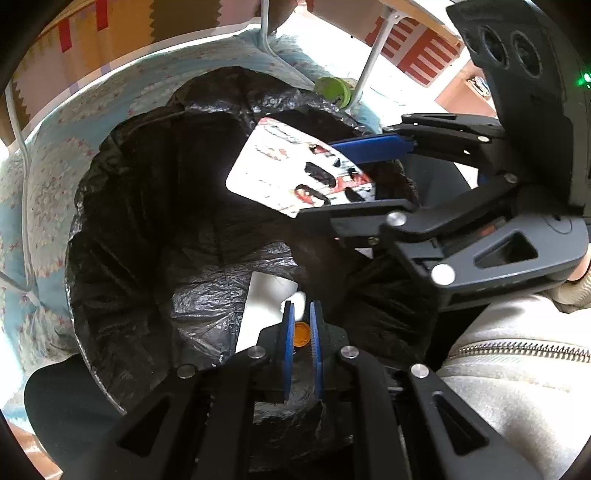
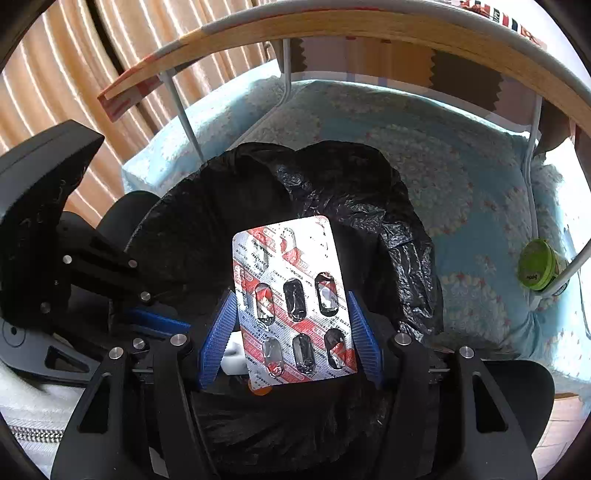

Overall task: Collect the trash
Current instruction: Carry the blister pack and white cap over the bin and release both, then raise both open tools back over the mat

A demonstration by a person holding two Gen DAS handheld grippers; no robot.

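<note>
A bin lined with a black trash bag [image 1: 155, 229] stands on a blue quilt; it also shows in the right wrist view [image 2: 332, 192]. An empty silver and red blister pack [image 2: 293, 306] lies between my right gripper's [image 2: 291, 332] open blue fingers [image 2: 218, 332], over the bag's mouth; whether they touch it I cannot tell. In the left wrist view the pack [image 1: 295, 166] and right gripper [image 1: 332, 177] hang above the bag. My left gripper [image 1: 302, 332] is nearly shut, empty, over the bag. White trash [image 1: 266, 302] and an orange cap [image 1: 301, 334] lie inside the bag.
A green round container [image 2: 539, 267] lies on the blue quilt [image 2: 461, 184] by a white table leg [image 1: 371, 55]; it also shows in the left wrist view [image 1: 332, 90]. A low folding table [image 2: 332, 33] stands over the quilt. A grey zipped garment [image 1: 517, 369] is at right.
</note>
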